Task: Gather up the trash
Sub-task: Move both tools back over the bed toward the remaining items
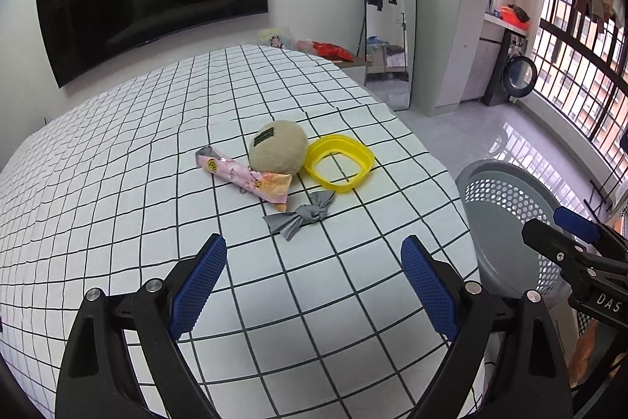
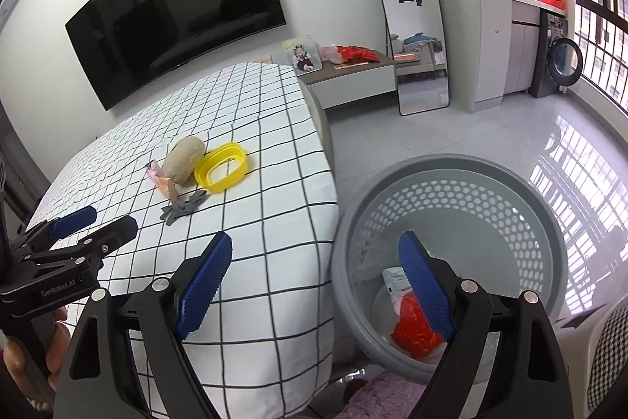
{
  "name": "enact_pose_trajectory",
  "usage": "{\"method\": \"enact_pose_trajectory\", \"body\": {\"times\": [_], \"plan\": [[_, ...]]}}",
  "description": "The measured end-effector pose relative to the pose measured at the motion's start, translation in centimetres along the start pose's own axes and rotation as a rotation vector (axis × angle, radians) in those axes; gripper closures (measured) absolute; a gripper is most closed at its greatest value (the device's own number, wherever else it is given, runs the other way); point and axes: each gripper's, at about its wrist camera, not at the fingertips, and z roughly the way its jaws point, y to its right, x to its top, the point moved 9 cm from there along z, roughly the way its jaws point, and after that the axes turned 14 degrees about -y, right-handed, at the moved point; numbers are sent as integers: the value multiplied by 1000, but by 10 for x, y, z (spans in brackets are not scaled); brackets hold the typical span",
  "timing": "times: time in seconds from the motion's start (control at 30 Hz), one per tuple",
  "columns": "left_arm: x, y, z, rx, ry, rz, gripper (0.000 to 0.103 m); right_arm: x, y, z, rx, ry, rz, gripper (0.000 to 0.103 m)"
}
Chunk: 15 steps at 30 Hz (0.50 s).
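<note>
Four bits of trash lie on the bed (image 1: 117,183) ahead of my left claw (image 1: 314,285): pink wrapper (image 1: 243,175), gray scrap (image 1: 300,216) nearest. Both claws gape empty; right claw (image 2: 314,281) hangs beside the basket (image 2: 451,183). Reaching stage; next I'd close on the scrap.

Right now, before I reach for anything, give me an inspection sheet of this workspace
Surface: bed with checked sheet, lightly wrinkled.
Job's things: pink snack wrapper, grey knotted scrap, yellow plastic ring and beige plush pouch clustered on the sheet; grey perforated basket on the floor beside the bed, already holding a red wrapper and a small carton.
Clutter: nothing seen.
Grippers: left gripper open and empty over the sheet; right gripper open and empty, spanning bed edge and basket.
Cables: nothing seen.
Surroundings: wall TV, standing mirror, washing machine.
</note>
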Motion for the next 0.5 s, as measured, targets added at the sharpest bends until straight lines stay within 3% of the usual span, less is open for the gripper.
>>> {"method": "enact_pose_trajectory", "body": {"times": [0.5], "plan": [[9,-46,-2,26,4,-55,14,27,-55,13,22,-2,-94,20]]}}
